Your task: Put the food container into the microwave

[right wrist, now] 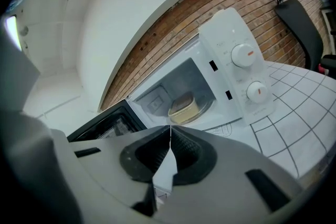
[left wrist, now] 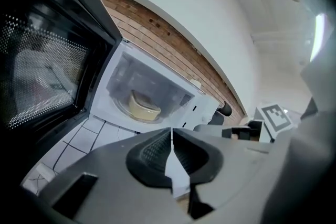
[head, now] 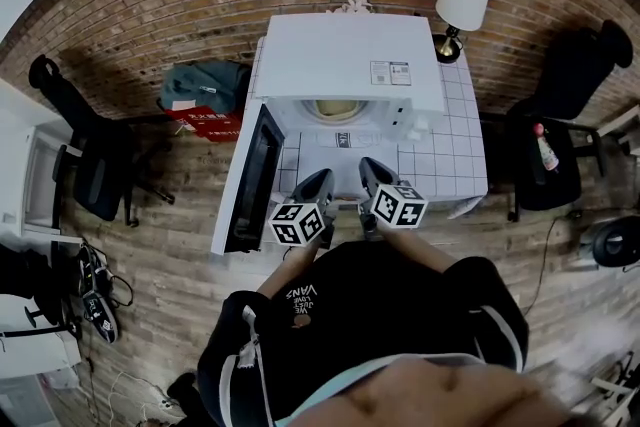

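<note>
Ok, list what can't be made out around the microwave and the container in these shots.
Food container: head view shows a sliver, the microwave roof covers the rest; in both gripper views too small to tell what it contains.
Dials: right gripper view, markings too small to read.
Sticker on the microwave top: head view, print too small.
Door: left gripper view, cut off by the left edge.

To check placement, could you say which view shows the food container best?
The right gripper view: the food container sits unobstructed inside the microwave. The left gripper view shows it hazier; the head view only a sliver.
</note>
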A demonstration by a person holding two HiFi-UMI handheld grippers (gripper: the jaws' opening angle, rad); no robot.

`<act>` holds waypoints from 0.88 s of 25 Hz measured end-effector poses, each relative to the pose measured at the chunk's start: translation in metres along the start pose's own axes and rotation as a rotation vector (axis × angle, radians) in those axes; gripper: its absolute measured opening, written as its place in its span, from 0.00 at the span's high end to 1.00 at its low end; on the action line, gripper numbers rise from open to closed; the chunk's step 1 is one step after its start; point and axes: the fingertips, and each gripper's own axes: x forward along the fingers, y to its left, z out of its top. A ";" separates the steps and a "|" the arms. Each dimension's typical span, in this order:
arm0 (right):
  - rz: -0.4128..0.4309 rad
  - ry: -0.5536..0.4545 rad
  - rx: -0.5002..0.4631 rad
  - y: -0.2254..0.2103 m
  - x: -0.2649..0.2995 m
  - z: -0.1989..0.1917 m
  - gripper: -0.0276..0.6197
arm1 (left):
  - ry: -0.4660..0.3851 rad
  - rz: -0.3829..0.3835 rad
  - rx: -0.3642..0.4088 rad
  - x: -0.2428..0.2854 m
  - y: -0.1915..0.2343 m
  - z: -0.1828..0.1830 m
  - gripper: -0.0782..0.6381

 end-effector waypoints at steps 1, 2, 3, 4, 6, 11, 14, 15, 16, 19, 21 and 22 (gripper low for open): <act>0.001 0.005 -0.004 0.000 -0.001 -0.002 0.95 | 0.000 0.001 -0.001 -0.001 -0.001 -0.001 0.86; 0.001 0.011 -0.009 0.001 -0.003 -0.004 0.95 | -0.001 0.001 -0.001 -0.002 -0.001 -0.003 0.86; 0.002 0.018 -0.014 0.001 -0.004 -0.006 0.95 | -0.001 0.002 -0.003 -0.004 -0.002 -0.004 0.87; 0.003 0.023 -0.017 0.001 -0.006 -0.008 0.95 | -0.001 0.003 -0.004 -0.005 -0.002 -0.006 0.87; 0.006 0.029 -0.018 0.002 -0.008 -0.011 0.95 | 0.000 0.006 -0.007 -0.007 -0.003 -0.009 0.86; 0.006 0.042 -0.016 0.001 -0.015 -0.017 0.95 | -0.001 0.016 -0.013 -0.013 -0.005 -0.015 0.87; 0.008 0.052 -0.018 0.001 -0.018 -0.021 0.95 | -0.003 0.023 -0.015 -0.016 -0.006 -0.018 0.87; 0.009 0.055 -0.019 0.001 -0.020 -0.022 0.95 | -0.002 0.025 -0.016 -0.017 -0.007 -0.019 0.87; 0.010 0.057 -0.020 0.001 -0.021 -0.023 0.95 | -0.002 0.026 -0.017 -0.018 -0.007 -0.020 0.87; 0.013 0.063 -0.027 0.003 -0.024 -0.024 0.95 | 0.002 0.026 -0.018 -0.020 -0.009 -0.022 0.87; 0.015 0.069 -0.033 0.004 -0.025 -0.025 0.95 | 0.005 0.024 -0.020 -0.021 -0.011 -0.024 0.87; 0.015 0.073 -0.036 0.004 -0.026 -0.025 0.95 | 0.005 0.024 -0.021 -0.021 -0.012 -0.024 0.87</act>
